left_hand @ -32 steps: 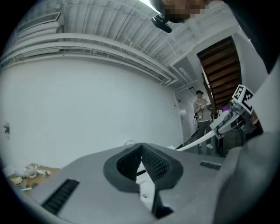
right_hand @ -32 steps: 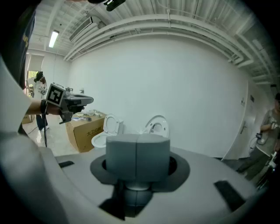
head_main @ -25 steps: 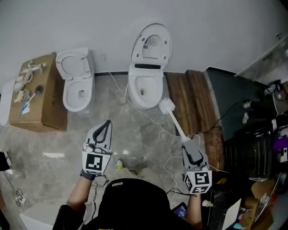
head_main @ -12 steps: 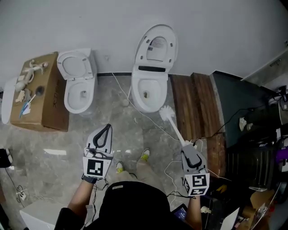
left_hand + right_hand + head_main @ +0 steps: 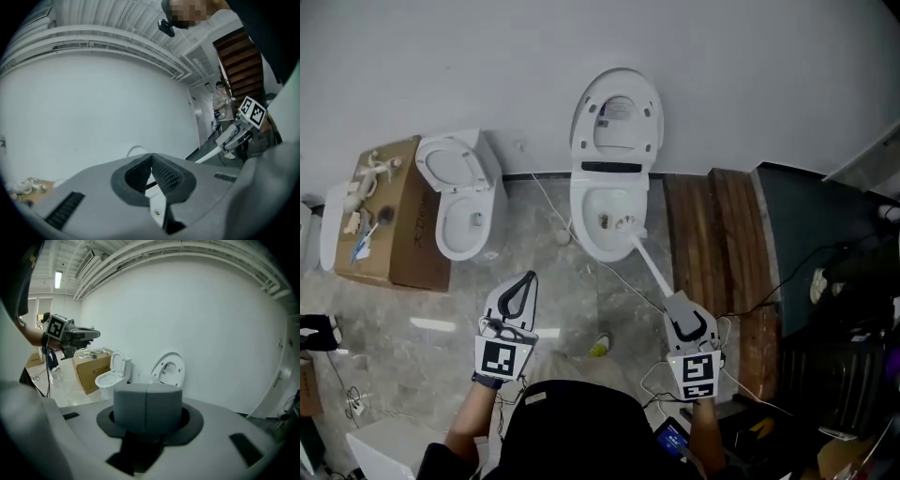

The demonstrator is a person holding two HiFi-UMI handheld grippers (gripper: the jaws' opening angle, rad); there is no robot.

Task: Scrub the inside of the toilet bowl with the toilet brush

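Your right tool (image 5: 678, 307) is pinching the end of the toilet brush (image 5: 645, 258), and the brush head sits inside the toilet bowl (image 5: 584, 217), near its front rim. Your left tool (image 5: 525, 281) is pressed together with nothing between, above the floor (image 5: 567, 291)

Head view looks steeply down, open white ceramic toilet (image 5: 586, 216) at twelve o'clock. Both gripper views look level at the plain white wall (image 5: 93, 108); the right shares that toilet.
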